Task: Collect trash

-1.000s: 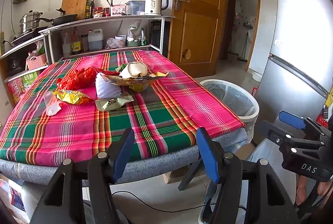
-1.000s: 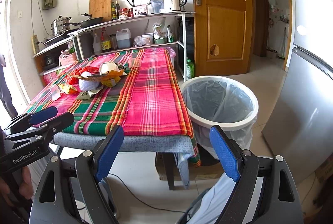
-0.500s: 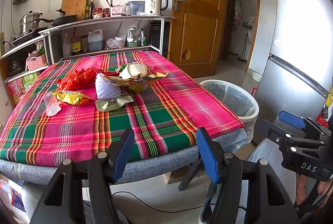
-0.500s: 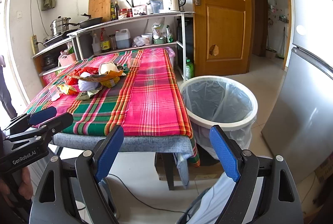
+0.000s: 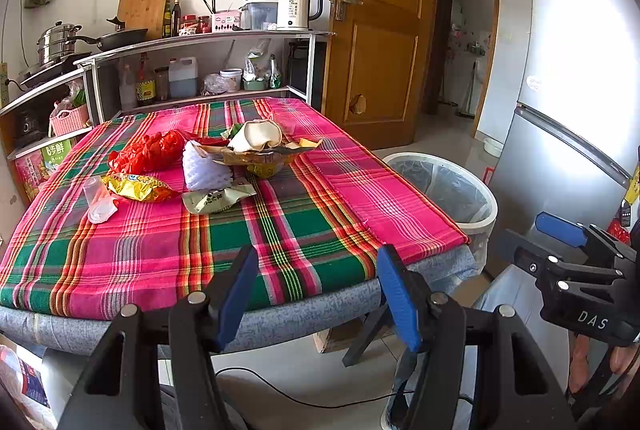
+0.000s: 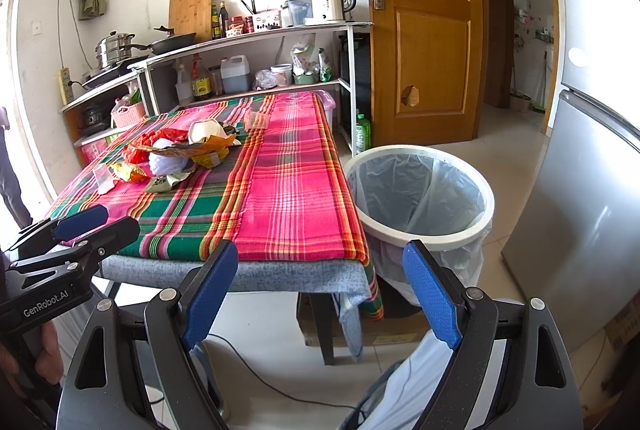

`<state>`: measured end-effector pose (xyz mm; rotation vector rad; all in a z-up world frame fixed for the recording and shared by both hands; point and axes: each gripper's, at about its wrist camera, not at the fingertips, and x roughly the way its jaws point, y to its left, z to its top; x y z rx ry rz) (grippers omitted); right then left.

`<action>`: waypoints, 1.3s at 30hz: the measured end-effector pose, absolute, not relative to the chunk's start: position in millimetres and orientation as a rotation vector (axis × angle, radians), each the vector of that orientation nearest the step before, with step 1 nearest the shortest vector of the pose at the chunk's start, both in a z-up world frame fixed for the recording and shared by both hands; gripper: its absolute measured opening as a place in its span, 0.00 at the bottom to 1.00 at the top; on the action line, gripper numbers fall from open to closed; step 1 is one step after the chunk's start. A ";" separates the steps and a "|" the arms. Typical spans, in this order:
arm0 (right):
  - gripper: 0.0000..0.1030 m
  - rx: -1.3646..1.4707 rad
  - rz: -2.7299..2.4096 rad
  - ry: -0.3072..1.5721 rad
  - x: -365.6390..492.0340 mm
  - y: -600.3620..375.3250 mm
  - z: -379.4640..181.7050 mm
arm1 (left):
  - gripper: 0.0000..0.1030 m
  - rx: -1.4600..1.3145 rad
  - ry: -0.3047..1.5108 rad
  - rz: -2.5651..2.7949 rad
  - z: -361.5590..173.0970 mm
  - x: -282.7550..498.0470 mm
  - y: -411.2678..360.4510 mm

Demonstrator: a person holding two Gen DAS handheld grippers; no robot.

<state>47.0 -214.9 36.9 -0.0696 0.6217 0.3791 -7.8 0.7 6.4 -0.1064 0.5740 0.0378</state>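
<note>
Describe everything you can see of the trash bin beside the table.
The trash bin is a round, white, plastic-looking container with a thick rim, lined with a thin translucent grey bag folded over that rim and hanging loose down the outside. It stands upright and uncovered on the tiled floor, close to the table at its near corner, with the refrigerator on its other side. No trash shows inside. Neither gripper touches it.

Left claw (image 5: 316, 290) gapes before littered table (image 5: 160, 254).

You get bright daylight and sharp focus. Glare washes out the tall silver metal refrigerator (image 5: 576, 78). Fisheye bending darkens the corners.
</note>
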 end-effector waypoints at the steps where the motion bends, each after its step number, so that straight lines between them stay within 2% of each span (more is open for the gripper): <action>1: 0.83 -0.070 0.379 0.622 47.0 -214.9 36.9 | 0.62 -0.106 0.574 0.038 6.3 -7.7 0.3; 26: 0.83 -0.074 0.382 0.628 51.3 -213.7 34.0 | 0.62 -0.106 0.577 0.045 6.1 -5.5 1.6; 39: 0.83 -0.117 0.457 0.625 79.9 -180.4 35.8 | 0.62 -0.167 0.586 0.104 -2.2 9.4 38.5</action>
